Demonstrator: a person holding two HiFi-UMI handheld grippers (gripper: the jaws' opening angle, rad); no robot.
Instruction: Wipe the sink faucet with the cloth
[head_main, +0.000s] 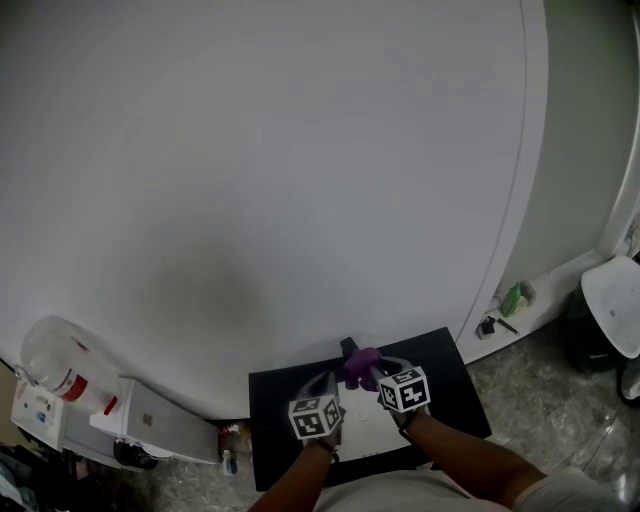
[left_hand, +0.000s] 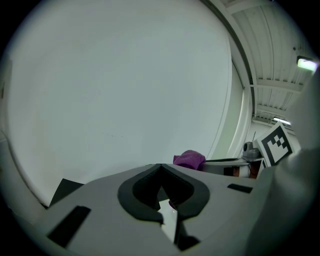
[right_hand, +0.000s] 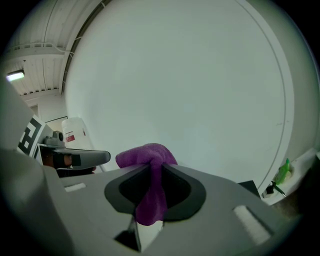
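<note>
No sink or faucet shows in any view. A purple cloth (head_main: 362, 365) is pinched in my right gripper (head_main: 370, 374), which is shut on it. In the right gripper view the cloth (right_hand: 148, 156) bunches above the jaw tips and hangs down between the jaws of that gripper (right_hand: 152, 167). My left gripper (head_main: 337, 382) sits close beside it on the left, both raised toward a plain white wall (head_main: 280, 160). The left gripper (left_hand: 160, 168) is shut with nothing between its jaws, and the cloth (left_hand: 189, 159) shows just past it to the right.
Below the grippers lies a black surface (head_main: 275, 400). A clear plastic bottle with a red label (head_main: 62, 366) and a white box (head_main: 150, 422) stand at lower left. A green bottle (head_main: 513, 298) sits by the skirting at right, near a white rounded object (head_main: 615, 305).
</note>
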